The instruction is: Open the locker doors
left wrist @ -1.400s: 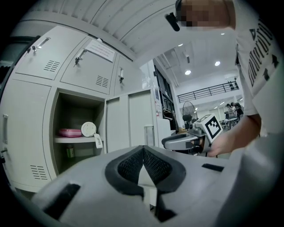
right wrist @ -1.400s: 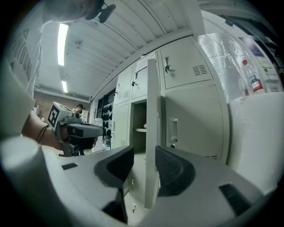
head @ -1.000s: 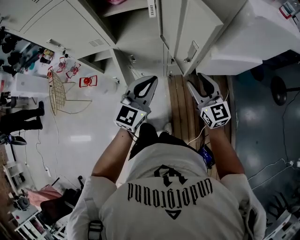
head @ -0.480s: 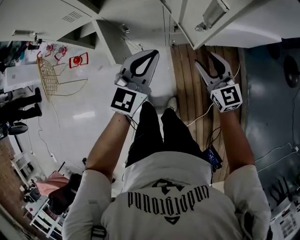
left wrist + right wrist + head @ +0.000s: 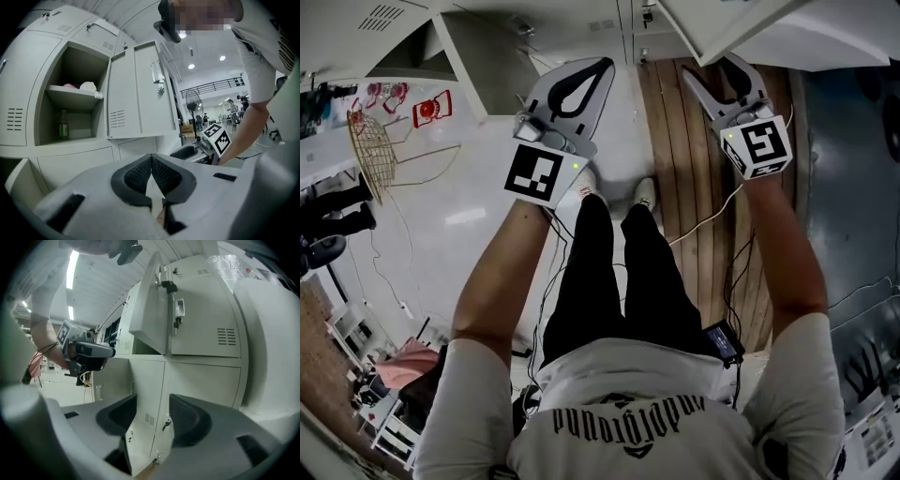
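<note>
Locker doors (image 5: 149, 390), closed and upright, stand at twelve o'clock beyond the right gripper (image 5: 153, 404), whose jaws are spread and empty; it seems the nearer. The left gripper (image 5: 151, 157) has its jaws pressed together on nothing.

I've brought my left tool (image 5: 602, 66) and right tool (image 5: 715, 79) down together below the open locker door (image 5: 787, 33), the right tool's jaws just opening a bit wider with nothing between them, and my shoes (image 5: 645, 193) now show.
</note>
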Motion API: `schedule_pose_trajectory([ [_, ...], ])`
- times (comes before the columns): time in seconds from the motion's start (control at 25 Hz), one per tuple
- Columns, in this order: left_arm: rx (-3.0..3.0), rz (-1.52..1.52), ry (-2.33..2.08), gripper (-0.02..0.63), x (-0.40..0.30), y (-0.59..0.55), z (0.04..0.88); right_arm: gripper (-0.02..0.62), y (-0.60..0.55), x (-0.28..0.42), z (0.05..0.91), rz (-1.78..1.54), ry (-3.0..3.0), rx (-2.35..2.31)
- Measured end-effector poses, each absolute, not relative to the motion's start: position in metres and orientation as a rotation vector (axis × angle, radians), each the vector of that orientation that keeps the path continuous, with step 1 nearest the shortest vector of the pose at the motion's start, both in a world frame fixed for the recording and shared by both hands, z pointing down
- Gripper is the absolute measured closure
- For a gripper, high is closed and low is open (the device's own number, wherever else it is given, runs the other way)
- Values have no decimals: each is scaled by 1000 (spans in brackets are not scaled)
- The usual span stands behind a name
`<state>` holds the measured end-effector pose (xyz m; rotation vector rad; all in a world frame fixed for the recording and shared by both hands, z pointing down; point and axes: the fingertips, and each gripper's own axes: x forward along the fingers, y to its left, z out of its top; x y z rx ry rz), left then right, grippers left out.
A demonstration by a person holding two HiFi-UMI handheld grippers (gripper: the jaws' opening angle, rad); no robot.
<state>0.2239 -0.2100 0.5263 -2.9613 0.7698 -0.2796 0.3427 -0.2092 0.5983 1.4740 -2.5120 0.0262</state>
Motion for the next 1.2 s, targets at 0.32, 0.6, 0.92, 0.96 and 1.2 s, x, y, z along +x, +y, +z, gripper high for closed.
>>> schedule_pose_trajectory([
  [0.32, -2962, -271, 761, 597, 227, -233, 575, 373, -240, 328, 657, -15, -2482, 1424],
  [0.6, -2930, -249, 784, 597, 221, -259, 609, 373, -276, 313, 686, -64, -2481, 1420],
  [0.92, -2922, -202, 823, 597, 228, -281, 658, 373, -319, 312, 720, -61, -2485, 1484],
  [0.96, -2920, -196, 825, 597, 229, -284, 664, 373, -325, 312, 723, -60, -2488, 1490],
  [1.2, -2912, -202, 833, 597, 228, -298, 689, 374, -356, 313, 737, -15, -2502, 1551],
])
